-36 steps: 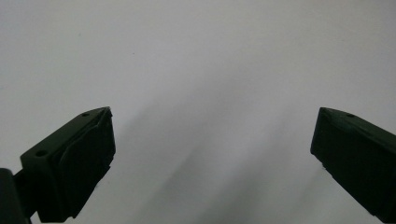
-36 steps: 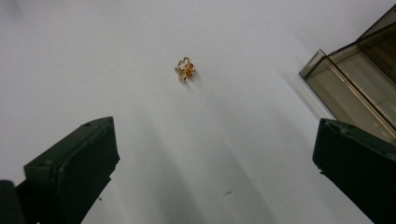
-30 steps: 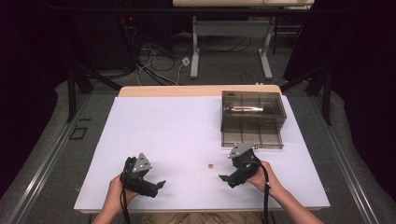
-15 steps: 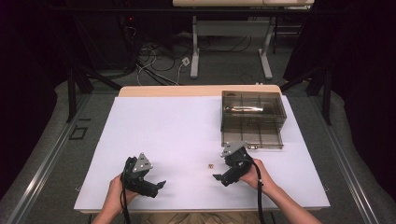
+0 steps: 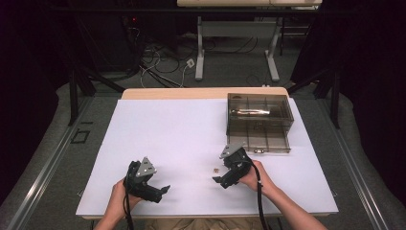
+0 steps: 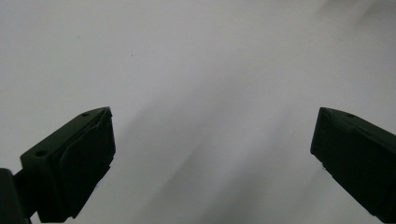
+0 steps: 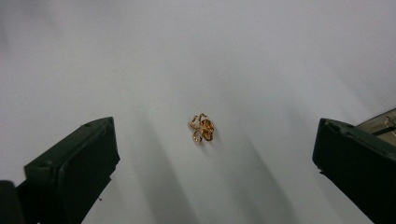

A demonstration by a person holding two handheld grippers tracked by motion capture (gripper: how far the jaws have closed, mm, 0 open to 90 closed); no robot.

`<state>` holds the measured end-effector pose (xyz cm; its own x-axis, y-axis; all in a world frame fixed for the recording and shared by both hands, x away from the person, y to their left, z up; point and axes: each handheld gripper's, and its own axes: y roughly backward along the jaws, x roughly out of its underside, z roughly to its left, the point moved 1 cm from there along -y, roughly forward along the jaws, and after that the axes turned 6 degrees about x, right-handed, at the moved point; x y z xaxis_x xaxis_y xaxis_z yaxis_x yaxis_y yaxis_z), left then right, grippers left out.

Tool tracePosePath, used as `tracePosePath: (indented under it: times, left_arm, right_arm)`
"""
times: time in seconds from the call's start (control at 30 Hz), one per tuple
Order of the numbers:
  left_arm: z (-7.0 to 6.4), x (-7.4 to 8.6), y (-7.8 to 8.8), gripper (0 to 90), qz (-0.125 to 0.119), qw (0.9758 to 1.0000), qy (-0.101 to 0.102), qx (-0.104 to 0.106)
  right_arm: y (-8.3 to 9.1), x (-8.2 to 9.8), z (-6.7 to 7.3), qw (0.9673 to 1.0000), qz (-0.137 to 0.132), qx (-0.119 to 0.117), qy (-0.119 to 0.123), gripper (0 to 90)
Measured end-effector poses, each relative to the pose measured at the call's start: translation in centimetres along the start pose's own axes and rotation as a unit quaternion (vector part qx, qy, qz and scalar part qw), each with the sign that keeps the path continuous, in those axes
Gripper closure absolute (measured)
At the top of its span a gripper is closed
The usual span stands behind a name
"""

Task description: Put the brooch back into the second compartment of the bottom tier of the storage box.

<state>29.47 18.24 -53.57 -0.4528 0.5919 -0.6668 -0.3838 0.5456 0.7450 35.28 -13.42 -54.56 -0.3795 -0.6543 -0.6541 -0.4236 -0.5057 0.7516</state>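
Note:
A tiny gold, clover-shaped trinket (image 5: 216, 170) lies on the white table (image 5: 182, 134). In the right gripper view the trinket (image 7: 201, 128) rests on the surface between and just beyond the two wide-apart jaws. My right gripper (image 5: 221, 174) is open, low over the table, right beside the trinket and not touching it. My left gripper (image 5: 162, 190) rests near the front left, also open with nothing in it. In the left gripper view, bare white table shows between the spread jaws of the left gripper (image 6: 215, 112).
A smoky transparent compartment box (image 5: 283, 106) stands at the back right with its lower drawer pulled out toward me; a long metallic item lies in its top. A corner of the box (image 7: 380, 123) shows behind the right jaw. Table legs and cables lie beyond the far edge.
My right gripper has moved left and toward the front, away from the box drawer and down next to the trinket. The left gripper has stayed put.

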Motion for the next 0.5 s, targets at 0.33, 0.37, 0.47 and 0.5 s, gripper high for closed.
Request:
tracePosePath:
  times: [0.33,0.37,0.47,0.5]
  left_arm:
    - [0.0,0.0,0.0,0.0,-0.005,1.0,-0.001,0.0]
    - [0.0,0.0,0.1,0.0,-0.005,1.0,-0.001,0.0]
    - [0.0,-0.1,0.1,0.0,-0.005,1.0,-0.001,0.0]
    - [0.0,-0.1,0.0,0.0,-0.005,1.0,-0.002,0.0]
  right_arm:
    - [-1.1,-0.1,-0.2,0.9999,0.003,0.007,-0.011,30.8]
    - [-1.2,0.0,-0.1,0.9999,0.004,0.003,-0.013,34.3]
    - [-1.4,0.1,0.1,0.9999,0.007,0.006,-0.01,46.2]
    - [-1.5,0.1,0.1,0.9999,0.007,0.008,-0.009,50.9]
